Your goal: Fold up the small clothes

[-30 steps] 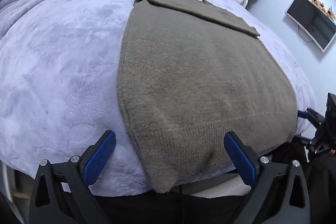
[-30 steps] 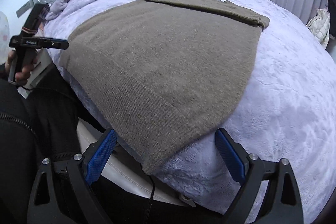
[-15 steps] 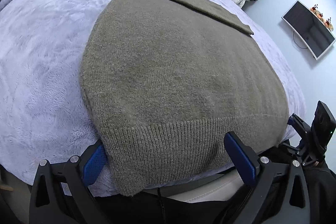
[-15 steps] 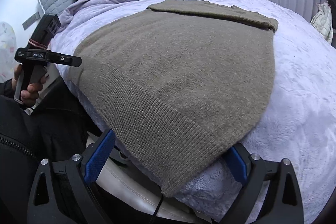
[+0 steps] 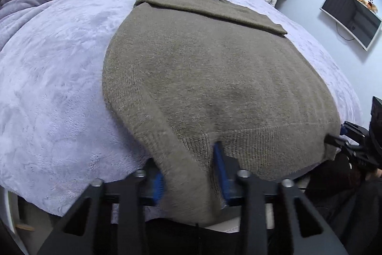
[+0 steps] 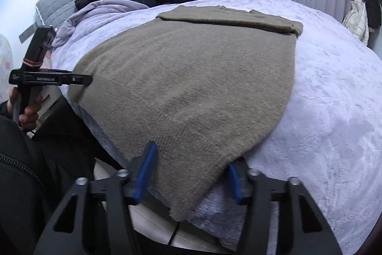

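Left gripper [image 5: 189,173], in the left wrist view, has its blue pads drawn in narrow around the near left corner of the brown sweater [image 5: 214,78], and the ribbed hem is bunched up between them; I judge it is holding this corner, although motion blur hides how firmly. The sweater lies flat on the lilac blanket [image 5: 52,92], its far end already folded over into a band, and its hem hangs over the near edge of the bed. The risk here is a thin bite: if only the top layer of knit is caught, the corner may slip out when it is lifted, or the two layers may separate and the fold becomes crooked. At the right edge of this view, the right gripper [image 5: 343,138] touches the other hem corner.

In the right wrist view, the right gripper [image 6: 191,175] has the near right corner of the sweater [image 6: 198,78] between its pads, which stand narrower than fully wide but with a visible gap. I cannot tell if they already press the cloth. The corner droops over the bed edge below the pads, so a lift now may leave it behind. The left gripper [image 6: 78,80] is at the far hem corner. If one side rises before the other, the soft knit will probably stretch and drag on the blanket [image 6: 334,92].
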Demonstrator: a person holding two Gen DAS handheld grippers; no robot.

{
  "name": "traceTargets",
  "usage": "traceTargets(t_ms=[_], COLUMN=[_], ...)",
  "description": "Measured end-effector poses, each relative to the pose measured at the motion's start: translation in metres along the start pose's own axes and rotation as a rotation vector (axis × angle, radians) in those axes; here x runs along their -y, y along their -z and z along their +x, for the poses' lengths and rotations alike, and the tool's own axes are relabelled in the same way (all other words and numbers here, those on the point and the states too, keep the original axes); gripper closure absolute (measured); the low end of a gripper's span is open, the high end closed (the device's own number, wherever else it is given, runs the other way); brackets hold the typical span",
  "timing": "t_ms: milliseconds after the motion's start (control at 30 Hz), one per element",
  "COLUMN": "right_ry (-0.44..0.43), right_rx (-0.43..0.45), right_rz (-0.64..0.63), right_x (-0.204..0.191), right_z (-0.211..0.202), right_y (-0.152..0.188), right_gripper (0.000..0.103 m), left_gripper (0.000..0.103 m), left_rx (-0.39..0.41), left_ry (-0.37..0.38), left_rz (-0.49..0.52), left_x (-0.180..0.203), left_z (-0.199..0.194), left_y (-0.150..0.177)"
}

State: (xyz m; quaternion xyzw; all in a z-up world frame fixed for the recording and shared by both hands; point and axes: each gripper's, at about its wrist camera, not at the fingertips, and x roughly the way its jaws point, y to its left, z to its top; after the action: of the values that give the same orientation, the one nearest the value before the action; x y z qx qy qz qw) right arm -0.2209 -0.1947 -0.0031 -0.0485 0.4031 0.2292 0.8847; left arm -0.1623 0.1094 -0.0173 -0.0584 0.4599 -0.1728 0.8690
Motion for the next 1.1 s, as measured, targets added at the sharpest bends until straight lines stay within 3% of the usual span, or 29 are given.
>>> traceTargets(t_ms=[67, 133, 400, 467, 533, 700, 833, 1100], right_ry=[-0.028, -0.070, -0.113, -0.102, -0.111, -0.204, -0.230, -0.203], right_rx=[0.002, 0.001, 0.007, 0.003, 0.003, 0.149, 0.195, 0.311], right_rz=[0.053, 0.103, 0.212, 0.203, 0.198, 0.267, 0.299, 0.329], right_x=[0.009, 0.014, 0.021, 0.018, 0.017, 0.030, 0.039, 0.060], right_z=[-0.001, -0.002, 0.008, 0.007, 0.002, -0.036, -0.047, -0.055], right_y=[-0.002, -0.004, 0.001, 0.000, -0.004, -0.024, -0.040, -0.082], right_gripper=[0.078, 0.084, 0.083, 0.083, 0.094, 0.096, 0.096, 0.096], left_gripper=[0.085, 0.085, 0.079, 0.088, 0.090, 0.091, 0.091, 0.091], left_rx=[0.004, 0.008, -0.013, -0.007, 0.004, 0.103, 0.164, 0.273], left_ry=[0.015, 0.017, 0.109, 0.111, 0.120, 0.152, 0.126, 0.137], left_rz=[0.006, 0.002, -0.112, -0.111, -0.122, -0.134, -0.108, -0.096], left_x=[0.002, 0.006, -0.013, -0.012, -0.012, -0.009, -0.004, 0.000], left_z=[-0.002, 0.001, 0.008, 0.003, -0.003, -0.029, -0.042, -0.058], left_y=[0.001, -0.001, -0.001, -0.001, -0.003, -0.015, -0.030, -0.079])
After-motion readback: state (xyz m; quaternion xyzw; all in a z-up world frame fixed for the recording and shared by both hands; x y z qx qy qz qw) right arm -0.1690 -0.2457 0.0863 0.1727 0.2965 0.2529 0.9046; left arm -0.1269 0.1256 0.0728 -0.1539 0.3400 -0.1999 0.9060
